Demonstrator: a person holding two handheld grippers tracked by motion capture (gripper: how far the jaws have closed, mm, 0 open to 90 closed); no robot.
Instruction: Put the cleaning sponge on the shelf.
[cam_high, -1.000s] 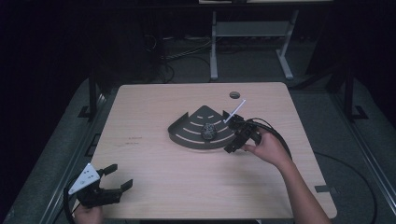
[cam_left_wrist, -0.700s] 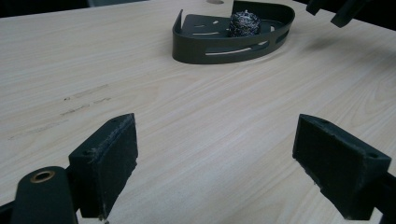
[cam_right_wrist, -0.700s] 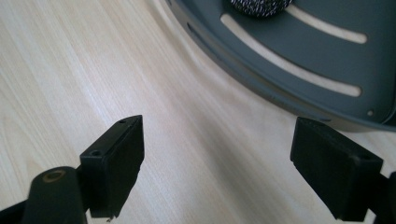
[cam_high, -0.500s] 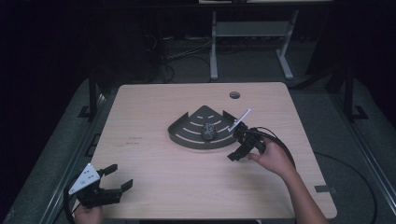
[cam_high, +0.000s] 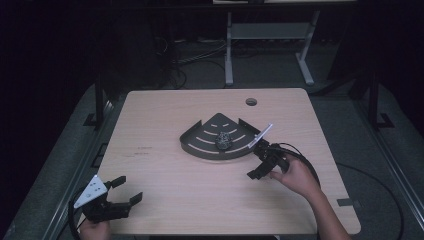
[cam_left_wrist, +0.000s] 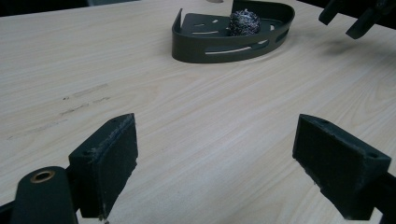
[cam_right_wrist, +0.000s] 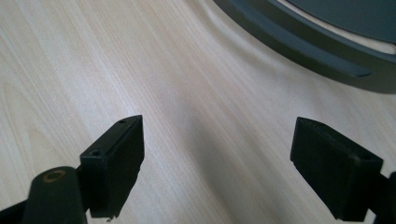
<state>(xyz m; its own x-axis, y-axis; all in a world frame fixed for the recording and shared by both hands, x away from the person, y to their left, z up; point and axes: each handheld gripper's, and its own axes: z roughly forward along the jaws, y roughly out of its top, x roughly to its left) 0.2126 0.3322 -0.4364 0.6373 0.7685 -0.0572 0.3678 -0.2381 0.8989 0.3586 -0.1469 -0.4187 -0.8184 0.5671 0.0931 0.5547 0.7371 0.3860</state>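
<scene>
Your right gripper has pulled back from the tray, jaws wide and empty. The scrubber sits inside, probably placed. Your left gripper waits, jaws wide.

No legible text, labels, brand marks, numbers or signs found in any view. Faint dark scuffs on the surface form no readable characters.
</scene>
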